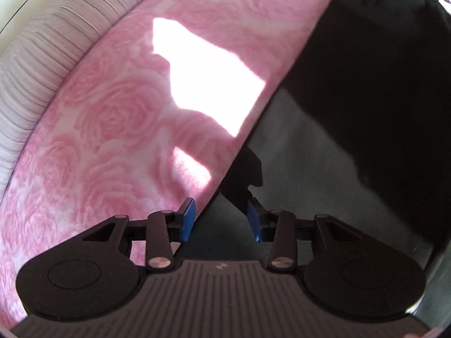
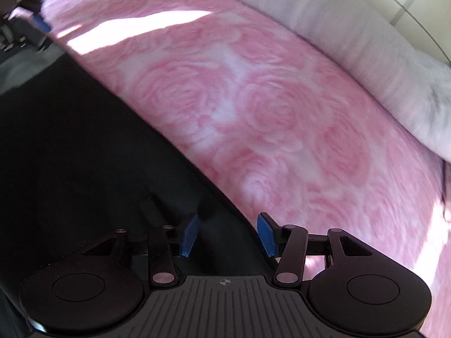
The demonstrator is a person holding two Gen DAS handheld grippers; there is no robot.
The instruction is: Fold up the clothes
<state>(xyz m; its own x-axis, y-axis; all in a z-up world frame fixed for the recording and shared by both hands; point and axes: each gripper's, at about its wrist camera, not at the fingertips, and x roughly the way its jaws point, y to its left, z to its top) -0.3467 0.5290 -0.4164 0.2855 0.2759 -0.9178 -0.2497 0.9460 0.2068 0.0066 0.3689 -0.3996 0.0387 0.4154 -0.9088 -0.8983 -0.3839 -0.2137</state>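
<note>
- Left wrist view: pink rose-patterned blanket (image 1: 112,118) at left, black garment (image 1: 352,98) lying on it at right; left gripper (image 1: 221,218) open over the garment's edge, holding nothing.
- Right wrist view: garment at left, right gripper (image 2: 227,235) agape, empty, above its edge.

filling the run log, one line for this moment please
left hand-held gripper open | right hand-held gripper open | black fabric garment flat, unheld

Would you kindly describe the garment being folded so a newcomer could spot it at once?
Find the pink rose-patterned blanket covering the bed. On it lies the dark garment, flat, its straight edge crossing the roses. It is the only plain black cloth there.
</note>
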